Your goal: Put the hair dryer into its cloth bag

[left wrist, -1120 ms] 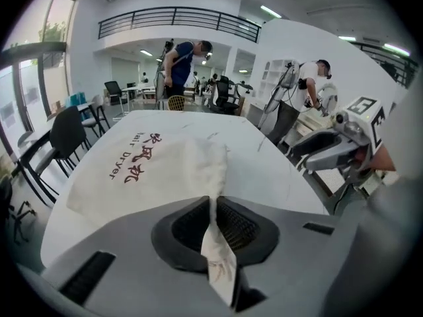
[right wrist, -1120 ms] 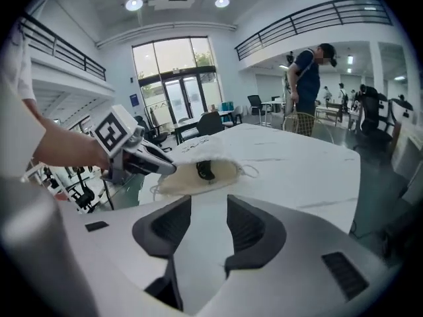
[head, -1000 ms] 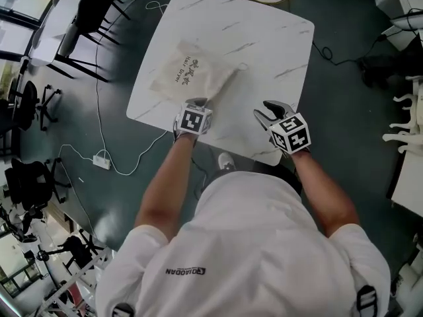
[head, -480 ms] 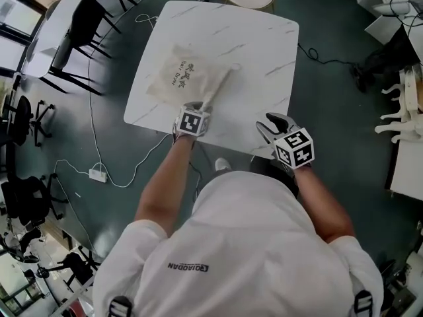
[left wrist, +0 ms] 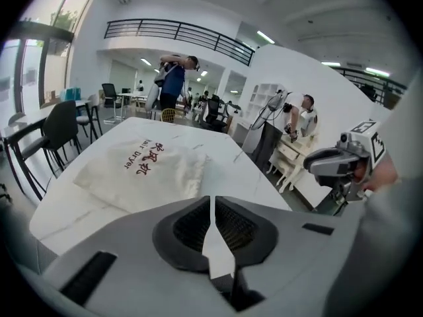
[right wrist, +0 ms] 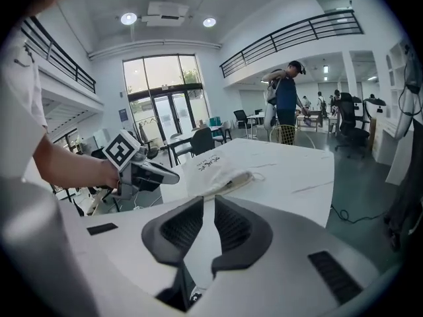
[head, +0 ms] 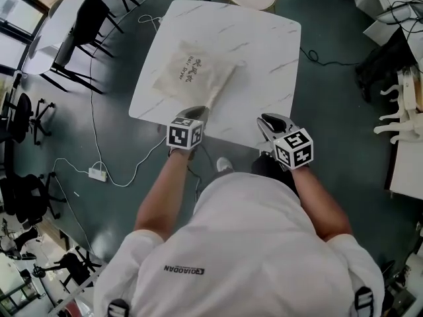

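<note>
One cloth bag (head: 192, 74) lies on the surface (head: 268, 48), print upward. Two claws, both empty, jaws just closing: left claw (head: 192, 113) all but closed, right claw (head: 269, 120) narrowly apart, both clear of the bag.

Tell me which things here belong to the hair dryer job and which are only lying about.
Job:
- cloth bag, printed "Hair Dryer"; no dryer is visible
- marble table under it

Lying about:
- power strip with its cable, on the floor
- black chair at the left
</note>
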The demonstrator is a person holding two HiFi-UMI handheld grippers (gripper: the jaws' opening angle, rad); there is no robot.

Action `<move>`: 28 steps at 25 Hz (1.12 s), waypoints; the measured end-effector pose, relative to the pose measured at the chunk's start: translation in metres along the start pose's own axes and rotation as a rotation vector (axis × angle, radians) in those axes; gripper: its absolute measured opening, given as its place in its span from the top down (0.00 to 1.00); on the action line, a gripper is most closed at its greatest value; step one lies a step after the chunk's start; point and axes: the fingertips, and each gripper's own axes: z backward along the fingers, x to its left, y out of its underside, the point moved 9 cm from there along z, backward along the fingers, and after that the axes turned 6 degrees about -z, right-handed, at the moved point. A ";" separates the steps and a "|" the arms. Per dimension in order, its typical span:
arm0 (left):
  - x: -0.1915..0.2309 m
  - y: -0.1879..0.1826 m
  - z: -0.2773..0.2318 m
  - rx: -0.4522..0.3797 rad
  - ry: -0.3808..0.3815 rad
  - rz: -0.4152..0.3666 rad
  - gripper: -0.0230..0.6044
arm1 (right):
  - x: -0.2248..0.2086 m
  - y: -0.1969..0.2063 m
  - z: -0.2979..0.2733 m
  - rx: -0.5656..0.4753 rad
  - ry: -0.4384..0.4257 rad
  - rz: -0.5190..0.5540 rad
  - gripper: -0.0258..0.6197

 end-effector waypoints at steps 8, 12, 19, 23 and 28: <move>-0.038 0.007 0.044 -0.053 0.065 0.024 0.92 | 0.010 -0.021 -0.010 -0.006 -0.136 0.044 0.93; -0.057 0.008 0.060 -0.086 0.021 0.063 0.92 | 0.013 -0.034 0.001 -0.033 -0.175 0.095 0.93; -0.103 0.000 0.067 -0.143 -0.105 0.139 0.92 | -0.018 -0.028 0.043 -0.034 -0.283 0.010 0.93; -0.146 -0.006 0.061 -0.181 -0.149 0.164 0.92 | -0.039 -0.014 0.071 -0.012 -0.323 0.028 0.93; -0.207 -0.008 0.055 -0.213 -0.188 0.172 0.92 | -0.064 0.003 0.106 -0.013 -0.384 0.077 0.93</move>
